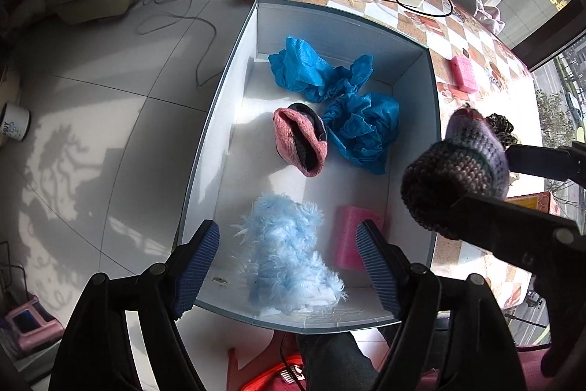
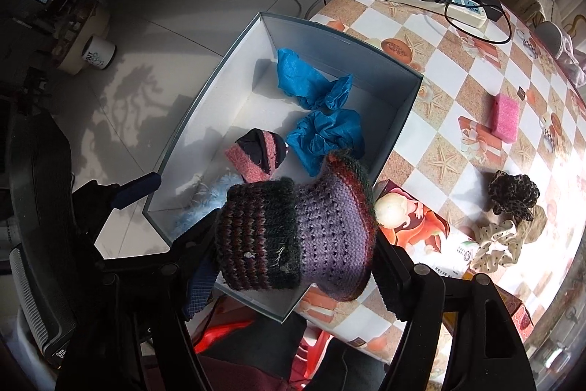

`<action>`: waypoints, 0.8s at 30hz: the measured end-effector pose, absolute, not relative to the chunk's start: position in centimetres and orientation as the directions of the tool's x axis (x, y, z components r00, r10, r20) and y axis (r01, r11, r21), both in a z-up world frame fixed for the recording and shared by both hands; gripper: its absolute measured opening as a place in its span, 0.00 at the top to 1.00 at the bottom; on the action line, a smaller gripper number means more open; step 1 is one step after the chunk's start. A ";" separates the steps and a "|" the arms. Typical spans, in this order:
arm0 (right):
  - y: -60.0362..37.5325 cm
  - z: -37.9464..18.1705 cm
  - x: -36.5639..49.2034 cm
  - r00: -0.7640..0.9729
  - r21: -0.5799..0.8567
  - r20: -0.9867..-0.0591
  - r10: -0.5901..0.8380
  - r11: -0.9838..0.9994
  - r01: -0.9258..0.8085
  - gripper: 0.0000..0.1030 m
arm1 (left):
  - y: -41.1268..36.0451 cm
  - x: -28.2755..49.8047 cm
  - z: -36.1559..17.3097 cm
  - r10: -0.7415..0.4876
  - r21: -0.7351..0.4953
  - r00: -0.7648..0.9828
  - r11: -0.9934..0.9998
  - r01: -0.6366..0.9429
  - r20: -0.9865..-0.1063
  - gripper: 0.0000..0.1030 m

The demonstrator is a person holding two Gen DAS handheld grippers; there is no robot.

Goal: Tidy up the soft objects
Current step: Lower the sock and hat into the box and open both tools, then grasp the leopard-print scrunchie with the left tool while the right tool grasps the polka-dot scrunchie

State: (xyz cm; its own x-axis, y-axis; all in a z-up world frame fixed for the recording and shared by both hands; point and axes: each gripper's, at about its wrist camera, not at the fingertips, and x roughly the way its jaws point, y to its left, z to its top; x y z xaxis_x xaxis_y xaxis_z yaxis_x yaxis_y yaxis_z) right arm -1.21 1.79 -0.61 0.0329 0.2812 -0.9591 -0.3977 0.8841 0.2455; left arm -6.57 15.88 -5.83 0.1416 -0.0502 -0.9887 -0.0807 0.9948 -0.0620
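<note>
Checkered surface (image 2: 454,68) carries a white box (image 1: 434,120). Left gripper (image 1: 287,266) is spread apart over the fluffy blue duster (image 1: 285,259), which lies inside. Right gripper (image 2: 293,255) holds the knitted sock (image 2: 293,237) above the box's near corner. Risk: with so loose a hold, the sock may snag the rim and fall outside.

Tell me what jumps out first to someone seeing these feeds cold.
The purple-and-dark knitted sock fills the right wrist view, sitting between the right gripper fingers above the near corner of the white box. Inside the box lie two crumpled blue shoe covers at the far end and a fluffy light-blue piece under the open left gripper.
</note>
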 end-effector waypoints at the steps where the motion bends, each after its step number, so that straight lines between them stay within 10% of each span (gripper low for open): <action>1: 1.7 -0.5 -1.2 0.035 0.253 -0.957 0.289 0.884 -0.393 0.17 | 15.9 -6.5 -6.2 -0.065 -0.076 0.119 0.993 -0.090 -0.991 0.20; 24: -13.9 2.2 1.8 0.130 0.309 -0.941 0.313 0.950 -0.049 0.17 | 12.0 -3.8 -3.9 -0.203 -0.208 0.143 0.978 -0.022 -0.969 0.05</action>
